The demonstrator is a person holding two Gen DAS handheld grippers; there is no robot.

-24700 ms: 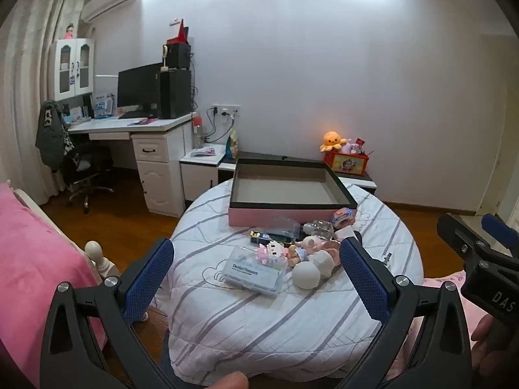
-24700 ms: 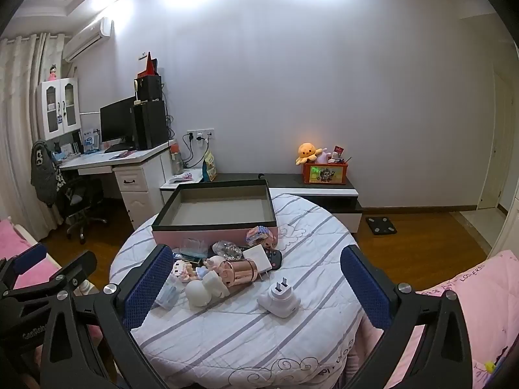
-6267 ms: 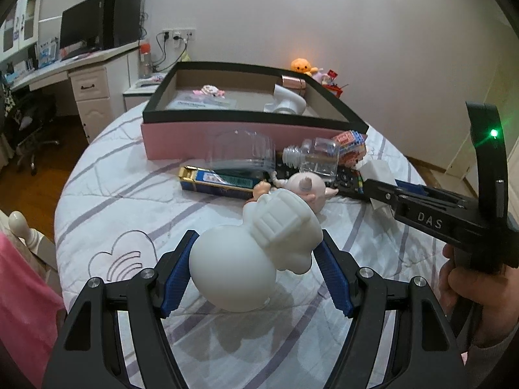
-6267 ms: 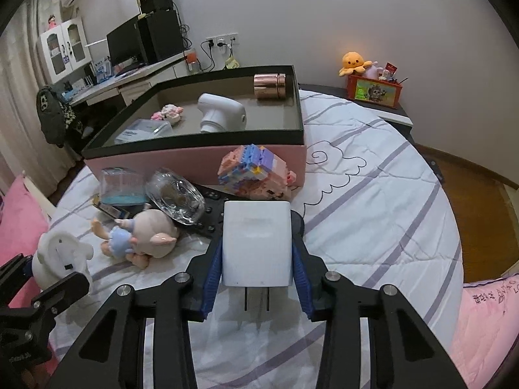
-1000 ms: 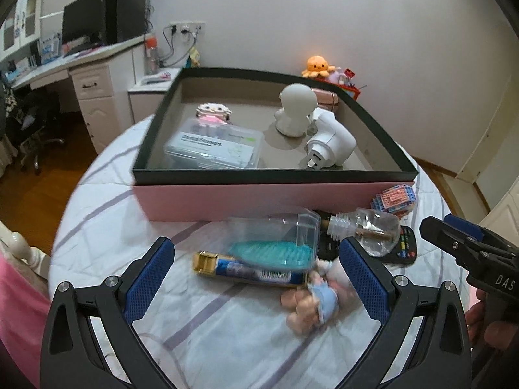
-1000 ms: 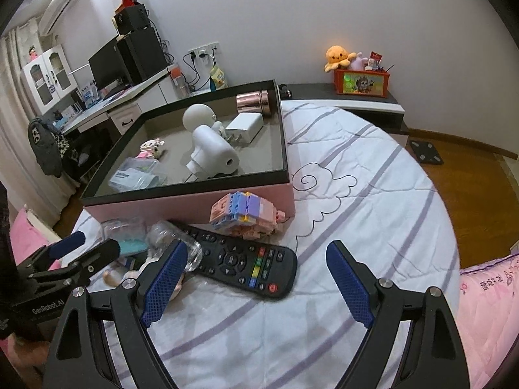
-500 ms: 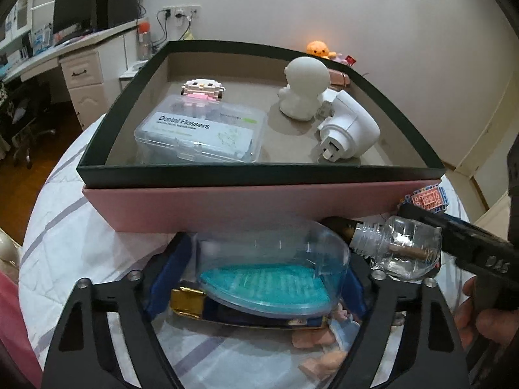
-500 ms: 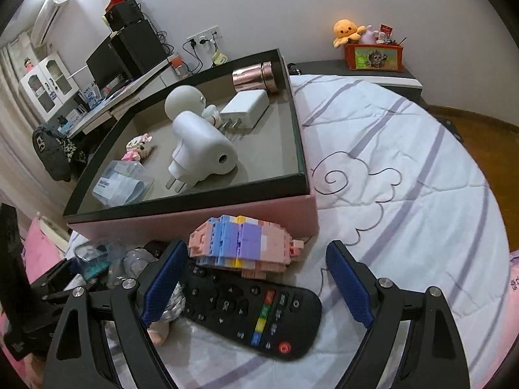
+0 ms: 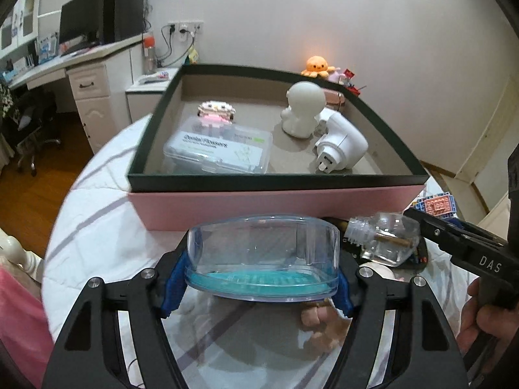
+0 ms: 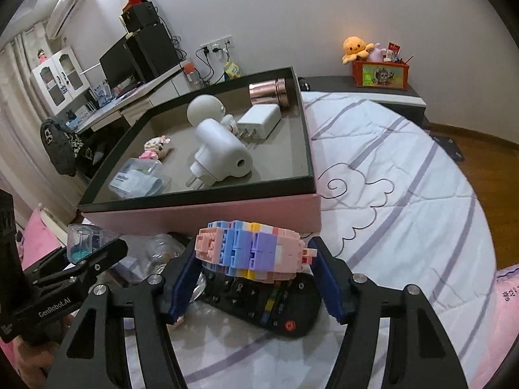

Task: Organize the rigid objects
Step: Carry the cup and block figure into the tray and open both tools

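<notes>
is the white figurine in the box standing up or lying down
Upright: the white figurine stands on its base on the box floor, round head on top, beside the white plug.

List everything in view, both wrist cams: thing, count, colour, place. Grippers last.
box: 1, pink wall with dark rim, on the round table
floss case: 1, clear, in box, front left
block figure: 1, pink and white, in box behind the case
round-headed figurine: 1, white, in box
plug adapter: 1, white, in box
flat charger: 1, white, in box
cylinder: 1, copper, far corner of box
clear dish: 1, teal base, in left gripper
brick toy: 1, pastel, in right gripper
remote: 1, black, under brick toy
glass bottle: 1, clear, before box
left gripper: just closing, on dish
right gripper: just closing, on brick toy
</notes>
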